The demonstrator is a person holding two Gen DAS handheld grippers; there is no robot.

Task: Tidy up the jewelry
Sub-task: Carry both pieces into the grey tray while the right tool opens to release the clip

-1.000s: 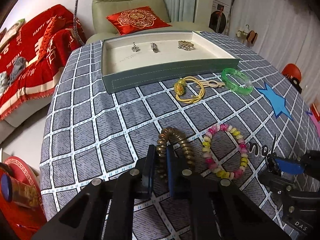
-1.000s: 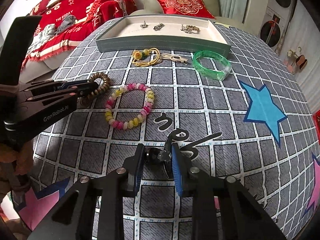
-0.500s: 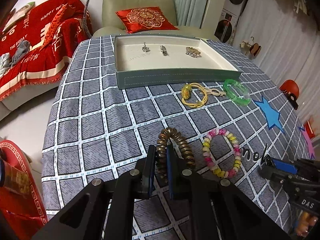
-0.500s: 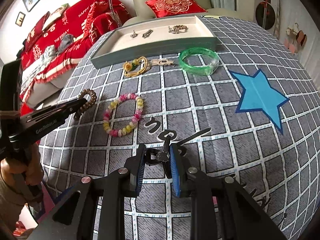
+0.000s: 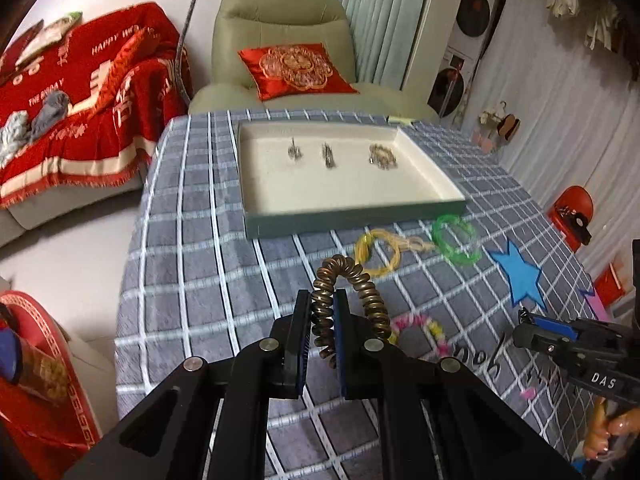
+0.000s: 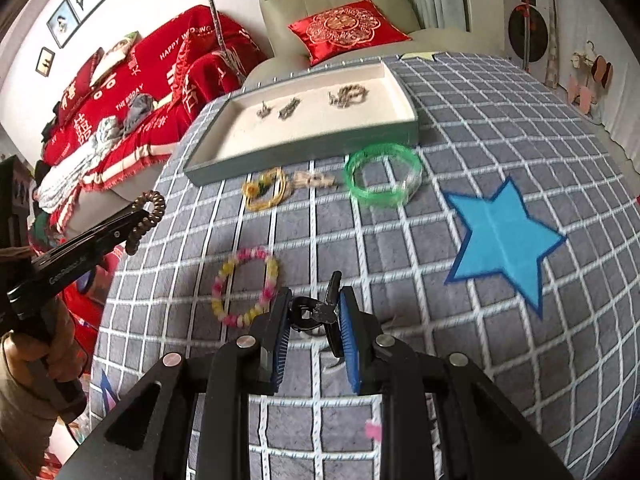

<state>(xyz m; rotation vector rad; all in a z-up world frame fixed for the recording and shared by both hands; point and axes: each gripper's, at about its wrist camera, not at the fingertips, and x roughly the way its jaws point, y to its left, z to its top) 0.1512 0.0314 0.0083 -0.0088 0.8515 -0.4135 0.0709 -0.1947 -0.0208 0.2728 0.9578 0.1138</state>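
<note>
Living room: red-throw sofa (image 5: 76, 120) upper left, green armchair (image 5: 280, 40) with red cushion (image 5: 296, 68) top centre. Surface (image 5: 192, 280) under a grey check cloth fills mid-frame, blue star patch (image 6: 504, 240) at right.

Tray (image 5: 352, 222), grey-green wall and cream inside, upper centre on the surface; three small metal pieces (image 5: 328, 156) lie in a row in it, too blurred to name.

Left claw (image 5: 323, 322), bottom centre of the left view: nearly closed, pinching one side of a bronze coil bracelet (image 5: 352, 276), held up off the surface.

Right claw (image 6: 314, 326), bottom centre of the right view: narrowly open around a small black clip piece (image 6: 316, 312), both pads look in contact.

Loose on the cloth just below the tray: green bangle (image 6: 384, 180), yellow cord loop (image 6: 268, 190). Pink-yellow bead bracelet (image 6: 246, 290) sits left of the right claw, lower centre.
</note>
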